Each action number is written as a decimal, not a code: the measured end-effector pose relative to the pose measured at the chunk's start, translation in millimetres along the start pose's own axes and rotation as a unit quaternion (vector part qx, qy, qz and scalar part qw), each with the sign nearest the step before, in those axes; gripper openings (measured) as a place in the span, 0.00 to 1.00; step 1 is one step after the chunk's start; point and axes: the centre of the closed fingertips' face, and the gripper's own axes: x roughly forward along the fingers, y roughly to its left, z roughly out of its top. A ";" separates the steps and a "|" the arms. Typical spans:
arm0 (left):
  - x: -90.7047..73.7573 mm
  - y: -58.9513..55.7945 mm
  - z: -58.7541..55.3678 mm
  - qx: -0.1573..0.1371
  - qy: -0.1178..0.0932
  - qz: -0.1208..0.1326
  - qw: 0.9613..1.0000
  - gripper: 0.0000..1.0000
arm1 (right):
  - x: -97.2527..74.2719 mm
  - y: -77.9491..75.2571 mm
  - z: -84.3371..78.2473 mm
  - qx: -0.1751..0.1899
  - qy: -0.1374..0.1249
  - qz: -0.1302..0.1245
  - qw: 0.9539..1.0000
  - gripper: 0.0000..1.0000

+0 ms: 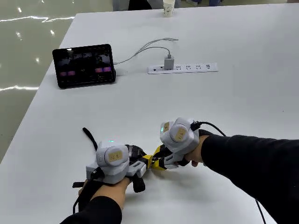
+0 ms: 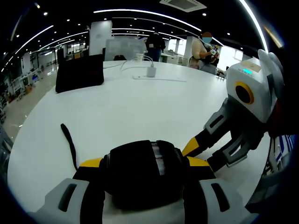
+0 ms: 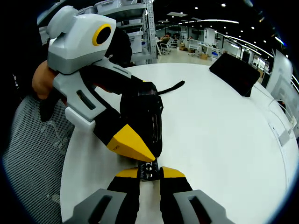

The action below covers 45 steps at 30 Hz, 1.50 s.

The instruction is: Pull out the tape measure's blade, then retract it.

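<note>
Two hand-held grippers (image 2: 145,163) (image 3: 150,173) on tape measure (image 3: 142,112)

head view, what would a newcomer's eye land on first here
Two tools meet near the front of the table: the left tool clamps the black tape measure, and the right tool pinches its blade tip. Farther back, a dark tablet stands at the left, a white power strip to its right.

Head view: I look steeply down from above the near edge of the table (image 1: 233,102), with the tablet (image 1: 84,65) upper left. Left gripper view sits low, close behind the tape measure (image 2: 142,172), and faces across toward the tablet (image 2: 79,72). Right gripper view is just as close on the opposite side. All three share both.
</note>
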 end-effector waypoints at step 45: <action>-0.1 1.4 0.5 -0.010 -0.001 -0.003 1.000 0.63 | 8.2 3.8 6.2 -0.014 -0.011 0.005 1.000 0.11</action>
